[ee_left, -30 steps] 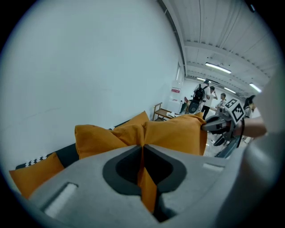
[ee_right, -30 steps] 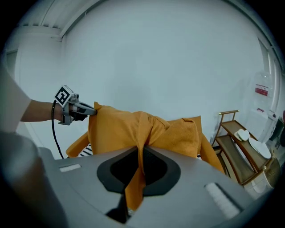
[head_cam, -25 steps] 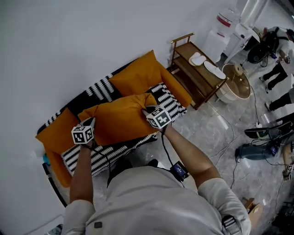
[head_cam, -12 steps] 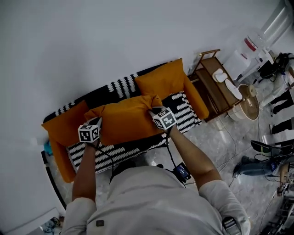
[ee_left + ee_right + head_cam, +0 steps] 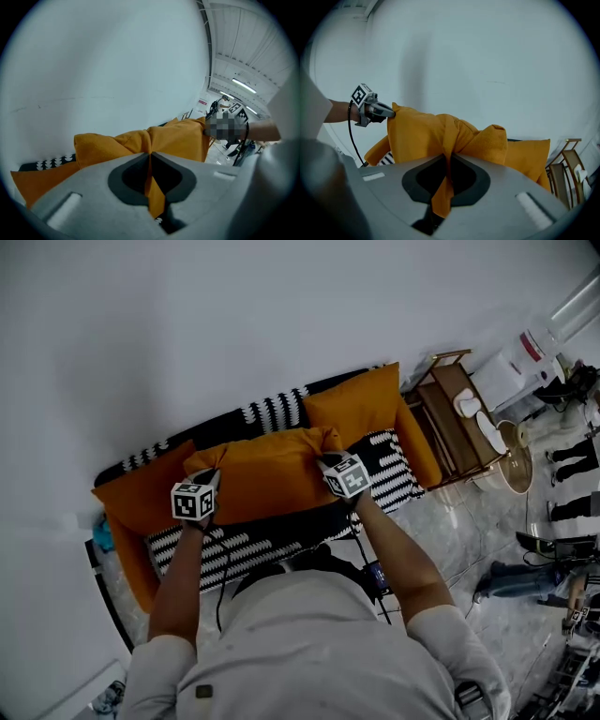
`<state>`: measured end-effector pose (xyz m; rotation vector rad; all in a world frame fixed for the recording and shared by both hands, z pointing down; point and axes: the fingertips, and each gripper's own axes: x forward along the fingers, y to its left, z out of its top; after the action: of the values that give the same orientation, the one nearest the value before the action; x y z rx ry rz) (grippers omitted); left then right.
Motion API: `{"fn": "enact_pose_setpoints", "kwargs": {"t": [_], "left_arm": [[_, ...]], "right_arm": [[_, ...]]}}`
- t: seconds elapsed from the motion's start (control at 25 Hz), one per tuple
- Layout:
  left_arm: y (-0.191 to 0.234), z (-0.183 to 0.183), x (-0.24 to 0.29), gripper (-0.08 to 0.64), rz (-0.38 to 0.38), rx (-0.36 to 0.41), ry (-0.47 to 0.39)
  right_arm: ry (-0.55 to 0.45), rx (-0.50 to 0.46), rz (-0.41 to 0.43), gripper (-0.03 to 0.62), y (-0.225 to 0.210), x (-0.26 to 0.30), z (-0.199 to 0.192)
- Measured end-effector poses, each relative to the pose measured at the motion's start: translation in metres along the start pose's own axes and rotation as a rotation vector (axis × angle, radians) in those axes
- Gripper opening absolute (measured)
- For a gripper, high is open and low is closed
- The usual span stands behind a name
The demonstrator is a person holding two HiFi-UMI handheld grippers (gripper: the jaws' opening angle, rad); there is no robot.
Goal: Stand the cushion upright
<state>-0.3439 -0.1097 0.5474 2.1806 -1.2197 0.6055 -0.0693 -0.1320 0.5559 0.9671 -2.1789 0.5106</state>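
Note:
An orange cushion (image 5: 267, 476) hangs lengthwise over the middle of a black-and-white patterned sofa (image 5: 272, 540), close to its backrest. My left gripper (image 5: 208, 486) is shut on the cushion's left top corner, and the pinched orange fabric (image 5: 151, 178) shows between its jaws. My right gripper (image 5: 326, 457) is shut on the right top corner, with a fold of fabric (image 5: 444, 183) caught between its jaws. In the right gripper view the left gripper (image 5: 386, 111) appears at the cushion's (image 5: 431, 136) far corner. The cushion's lower edge is hidden behind my hands and arms.
Two more orange cushions lean at the sofa ends, one left (image 5: 141, 498) and one right (image 5: 361, 407). A white wall (image 5: 234, 324) rises behind the sofa. A wooden side table (image 5: 464, 423) with white dishes stands right of it. Cables and gear lie on the marble floor (image 5: 469, 531).
Both grippers have carried the orange cushion away from me toward the sofa backrest and wall, still gripping its two corners. The head view has shifted, so the sofa sits more centred.

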Motion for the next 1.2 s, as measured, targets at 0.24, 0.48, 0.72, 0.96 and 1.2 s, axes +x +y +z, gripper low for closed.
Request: {"fn": "enact_pose_setpoints", "kwargs": {"t": [0.24,0.48,0.72,0.96,1.2], "left_arm": [[0.014,-0.008,0.024,0.015,0.048,-0.030,0.017],[0.032,-0.015,0.054,0.015,0.131,-0.089,0.029],[0.061,-0.014,0.100,0.017,0.177,-0.113,0.056],[0.093,-0.010,0.139,0.017,0.178,-0.128,0.055],[0.123,-0.022,0.182,0.020,0.192,-0.113,0.062]], "right_arm": [[0.019,-0.037,0.042,0.026,-0.016,0.033,-0.003],[0.059,-0.080,0.140,0.029,-0.039,0.078,-0.004],[0.116,-0.157,0.202,0.032,-0.073,0.130,0.006],[0.180,-0.198,0.235,0.038,-0.095,0.179,0.007],[0.229,-0.252,0.228,0.044,-0.119,0.231,0.006]]}}
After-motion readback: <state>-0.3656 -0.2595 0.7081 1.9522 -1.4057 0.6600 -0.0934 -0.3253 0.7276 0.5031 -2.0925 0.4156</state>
